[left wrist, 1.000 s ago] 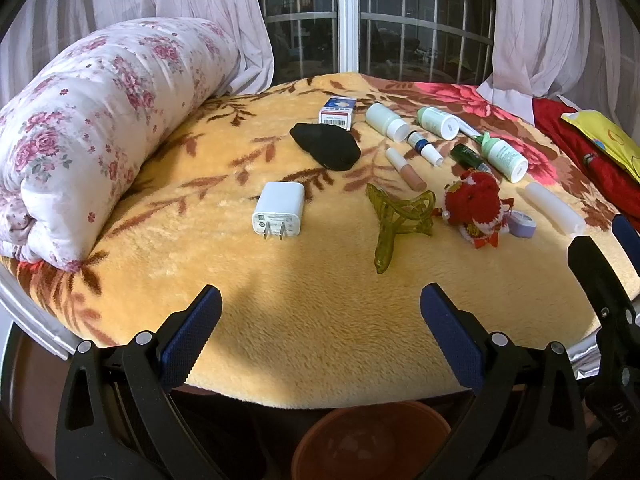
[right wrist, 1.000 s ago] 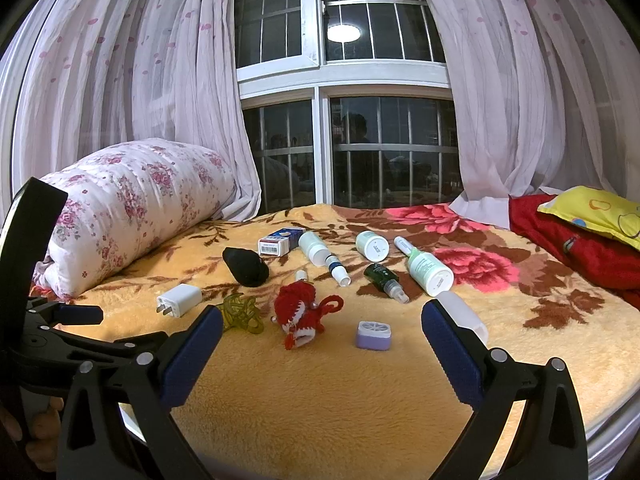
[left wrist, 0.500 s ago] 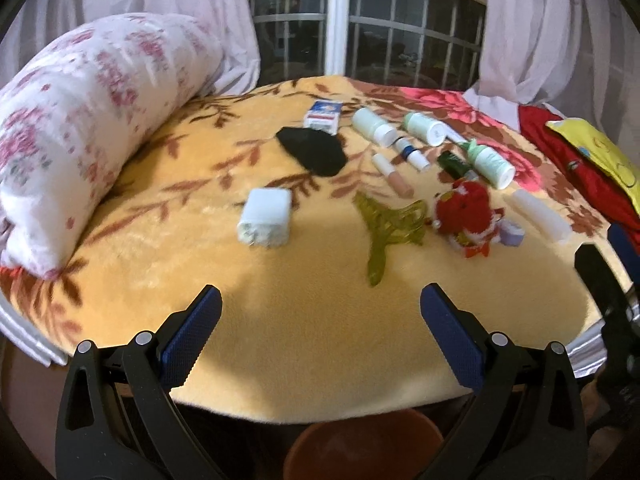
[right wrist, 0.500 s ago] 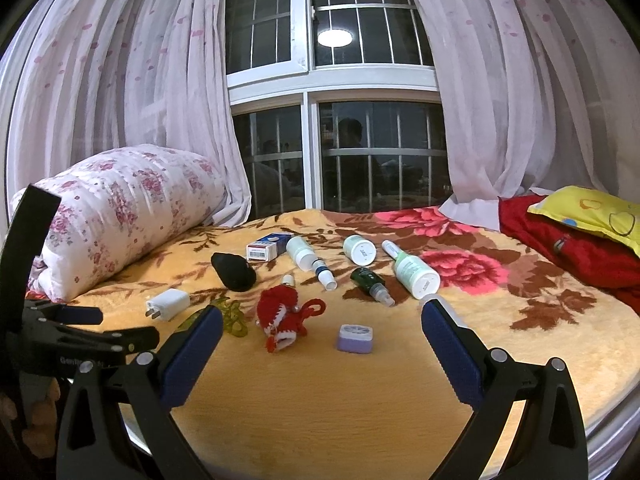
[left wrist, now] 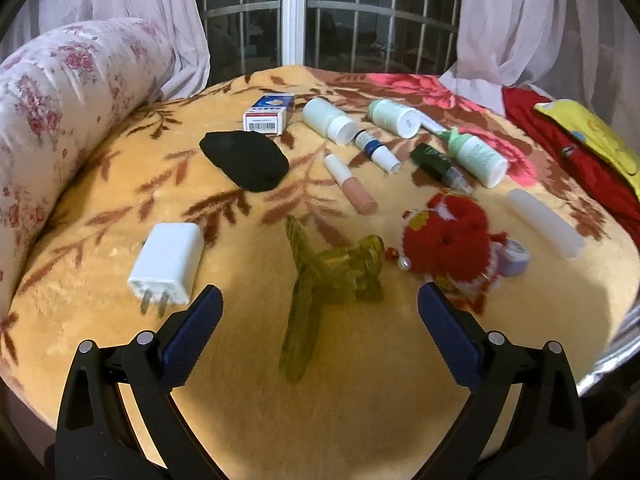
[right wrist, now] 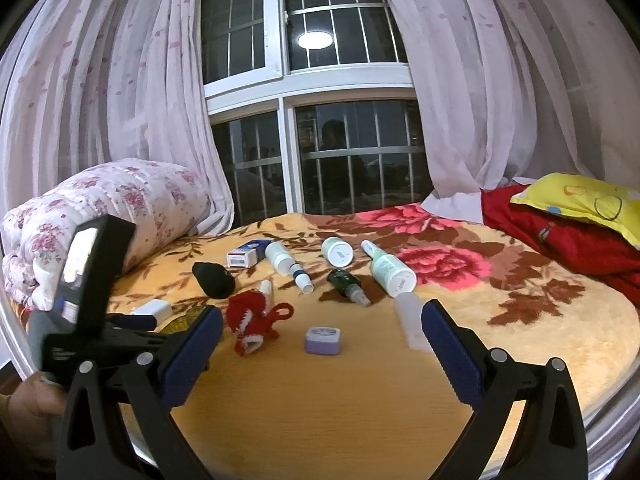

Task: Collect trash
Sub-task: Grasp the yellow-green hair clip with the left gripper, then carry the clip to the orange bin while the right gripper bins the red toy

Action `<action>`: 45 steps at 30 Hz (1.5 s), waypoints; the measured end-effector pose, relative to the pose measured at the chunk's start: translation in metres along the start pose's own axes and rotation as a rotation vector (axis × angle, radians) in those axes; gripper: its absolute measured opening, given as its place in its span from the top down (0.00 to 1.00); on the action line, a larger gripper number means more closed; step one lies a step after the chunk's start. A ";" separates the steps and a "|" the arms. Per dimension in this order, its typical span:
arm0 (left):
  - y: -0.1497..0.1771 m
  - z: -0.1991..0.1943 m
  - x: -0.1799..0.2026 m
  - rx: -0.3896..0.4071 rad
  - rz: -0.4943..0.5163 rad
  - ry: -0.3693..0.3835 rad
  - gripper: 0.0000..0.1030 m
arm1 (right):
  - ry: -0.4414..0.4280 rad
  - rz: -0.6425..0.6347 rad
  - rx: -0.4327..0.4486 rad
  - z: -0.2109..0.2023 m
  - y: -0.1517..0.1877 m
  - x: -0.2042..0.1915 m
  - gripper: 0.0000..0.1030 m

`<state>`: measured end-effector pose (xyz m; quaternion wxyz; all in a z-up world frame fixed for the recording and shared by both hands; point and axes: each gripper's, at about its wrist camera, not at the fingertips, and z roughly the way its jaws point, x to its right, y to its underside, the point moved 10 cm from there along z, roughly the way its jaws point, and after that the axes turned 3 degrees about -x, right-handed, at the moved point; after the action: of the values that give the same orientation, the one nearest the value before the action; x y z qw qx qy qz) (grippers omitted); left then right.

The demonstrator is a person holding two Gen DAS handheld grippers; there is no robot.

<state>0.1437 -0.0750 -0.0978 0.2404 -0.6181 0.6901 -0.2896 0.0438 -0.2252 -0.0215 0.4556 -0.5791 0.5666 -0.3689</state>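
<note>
My left gripper [left wrist: 320, 320] is open and empty, low over the blanket, with a green hair claw [left wrist: 320, 276] lying between and just ahead of its fingers. A white charger [left wrist: 168, 264] lies to its left, a red knitted toy [left wrist: 452, 240] to its right. Farther back lie a black lump [left wrist: 244, 160], a small box [left wrist: 268, 116], a pink tube [left wrist: 352, 184] and several bottles [left wrist: 476, 156]. My right gripper [right wrist: 320, 340] is open and empty, above the near edge; a lilac case [right wrist: 323, 340] sits between its fingers.
A rolled floral quilt [left wrist: 52, 92] lies along the left side. Red cloth [right wrist: 560, 236] and a yellow pillow [right wrist: 584, 200] are at the right. Curtains and a barred window [right wrist: 340, 160] stand behind. The left gripper's body [right wrist: 80, 320] and a hand [right wrist: 28, 404] show at the right view's left edge.
My left gripper has moved forward and down over the blanket, so the hair claw and charger now sit close to its fingers. The right gripper has edged forward slightly.
</note>
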 end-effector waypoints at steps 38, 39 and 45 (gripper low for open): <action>0.058 -0.087 -0.075 0.031 -0.100 0.060 0.56 | -0.034 -0.306 -0.440 0.153 0.039 -0.095 0.75; 0.059 -0.087 -0.070 0.030 -0.094 0.068 0.56 | -0.041 -0.305 -0.424 0.149 0.036 -0.095 0.75; 0.063 -0.095 -0.051 0.040 -0.074 0.103 0.56 | -0.070 -0.271 -0.365 0.114 0.022 -0.097 0.75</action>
<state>0.0395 -0.0105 -0.0750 0.2063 -0.6225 0.6723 -0.3435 0.1356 -0.1156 -0.0691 0.3089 -0.7353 0.5246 -0.2979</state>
